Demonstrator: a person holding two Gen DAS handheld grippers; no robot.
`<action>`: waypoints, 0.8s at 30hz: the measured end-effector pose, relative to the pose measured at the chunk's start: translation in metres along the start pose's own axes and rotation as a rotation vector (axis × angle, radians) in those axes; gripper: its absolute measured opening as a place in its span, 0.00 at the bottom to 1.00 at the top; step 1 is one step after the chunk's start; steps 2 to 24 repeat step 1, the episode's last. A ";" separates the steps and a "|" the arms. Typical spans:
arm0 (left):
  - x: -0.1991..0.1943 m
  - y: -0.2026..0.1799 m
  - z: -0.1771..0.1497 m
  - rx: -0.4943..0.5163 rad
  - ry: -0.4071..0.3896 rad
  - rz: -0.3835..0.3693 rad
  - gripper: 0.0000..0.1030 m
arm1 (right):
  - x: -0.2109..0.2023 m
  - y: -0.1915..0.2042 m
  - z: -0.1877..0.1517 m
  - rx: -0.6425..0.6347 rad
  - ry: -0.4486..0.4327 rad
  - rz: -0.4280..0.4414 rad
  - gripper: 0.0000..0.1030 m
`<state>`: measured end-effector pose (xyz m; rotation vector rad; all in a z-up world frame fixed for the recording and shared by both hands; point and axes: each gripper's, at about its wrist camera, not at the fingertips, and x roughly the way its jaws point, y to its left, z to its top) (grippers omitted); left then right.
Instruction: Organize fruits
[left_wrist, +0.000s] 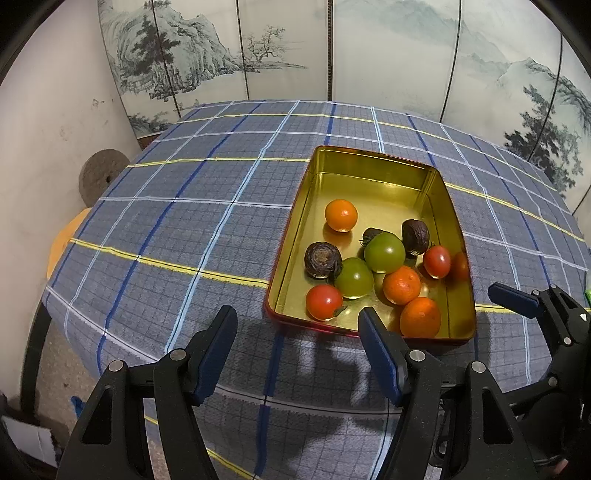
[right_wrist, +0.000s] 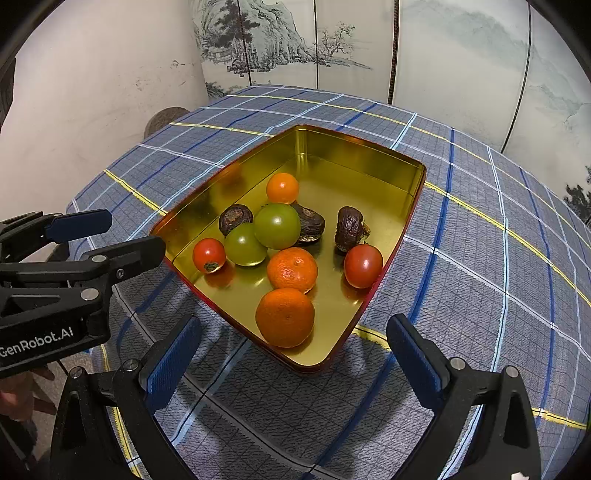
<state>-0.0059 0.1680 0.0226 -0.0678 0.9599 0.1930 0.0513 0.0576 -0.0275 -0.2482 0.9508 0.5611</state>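
A gold tin tray (left_wrist: 369, 166) (right_wrist: 354, 155) sits on the checked tablecloth and holds several fruits: oranges (left_wrist: 420, 317) (right_wrist: 284, 317), red tomatoes (left_wrist: 324, 301) (right_wrist: 363, 265), green tomatoes (left_wrist: 384, 252) (right_wrist: 277, 226) and dark wrinkled fruits (left_wrist: 322, 259) (right_wrist: 349, 224). My left gripper (left_wrist: 297, 330) is open and empty just before the tray's near edge. My right gripper (right_wrist: 293, 352) is open and empty, its fingers either side of the tray's near corner. Each gripper shows in the other's view: the right one (left_wrist: 532, 301), the left one (right_wrist: 107, 236).
The table is covered by a blue checked cloth (left_wrist: 184, 229) (right_wrist: 480, 258). A painted folding screen (left_wrist: 332, 48) (right_wrist: 369, 44) stands behind it. A white wall and a round grey disc (left_wrist: 102, 175) are at the left.
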 end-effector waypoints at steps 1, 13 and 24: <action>0.000 0.000 0.000 0.002 0.000 -0.002 0.67 | 0.000 0.000 0.000 0.000 0.000 -0.001 0.97; 0.000 0.000 0.000 0.002 0.000 -0.002 0.67 | 0.000 0.000 0.000 0.000 0.000 -0.001 0.97; 0.000 0.000 0.000 0.002 0.000 -0.002 0.67 | 0.000 0.000 0.000 0.000 0.000 -0.001 0.97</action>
